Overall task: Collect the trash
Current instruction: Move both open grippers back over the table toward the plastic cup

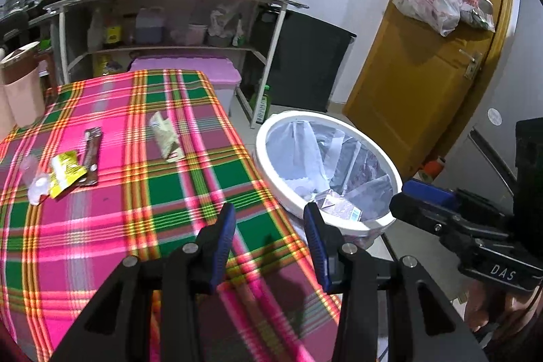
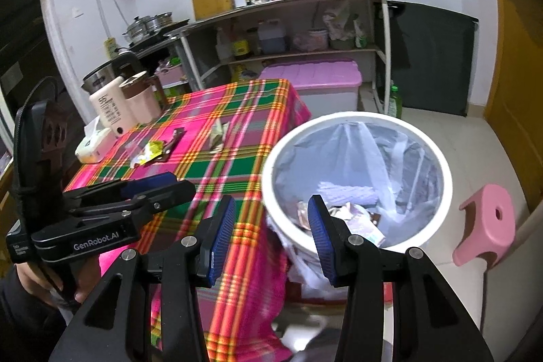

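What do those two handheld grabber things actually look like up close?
Both tongs, left and right, are black angular frames with silver rivets and ribbed blue pads. The left body reads "GenRobot.AI" and carries a black cable; the right reads "DAS". A dark sleeve shows at the left hand.

We see both views evenly lit by soft indoor light, colours saturated. Fisheye bending curves the walls and shelves, with black vignetting in the corners. The plaid tabletop [image 1: 142,192] blurs toward the lower frame, carrying faint shadows.
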